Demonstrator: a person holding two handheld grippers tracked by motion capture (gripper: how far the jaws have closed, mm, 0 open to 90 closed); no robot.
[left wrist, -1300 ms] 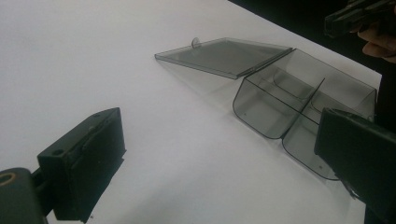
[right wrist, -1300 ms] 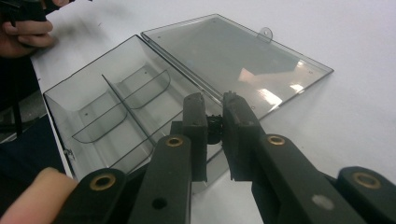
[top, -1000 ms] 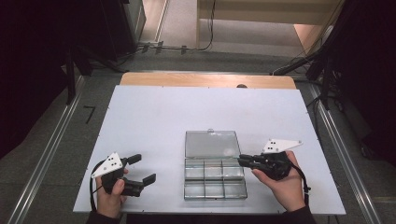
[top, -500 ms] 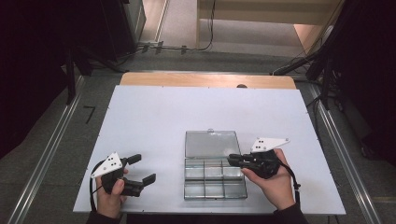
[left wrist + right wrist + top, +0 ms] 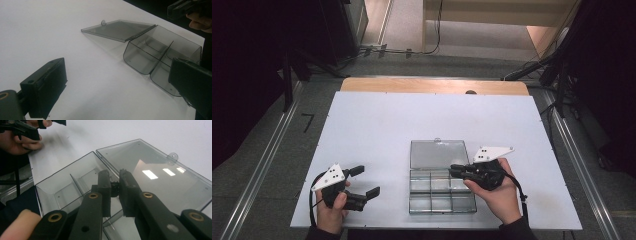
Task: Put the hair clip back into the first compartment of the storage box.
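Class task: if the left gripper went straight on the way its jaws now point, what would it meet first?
Probably the clear compartment box: the left gripper points across bare white table toward it, with nothing between. Depth is hard to judge.

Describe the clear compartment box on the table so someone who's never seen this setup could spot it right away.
On the white table, look near the front edge, right of centre, under the right gripper. There lies a smoky clear plastic compartment box, its inside split by dividers into small bins. Its hinged lid lies flat and open behind it, a small tab on its far edge; nothing else here is see-through.
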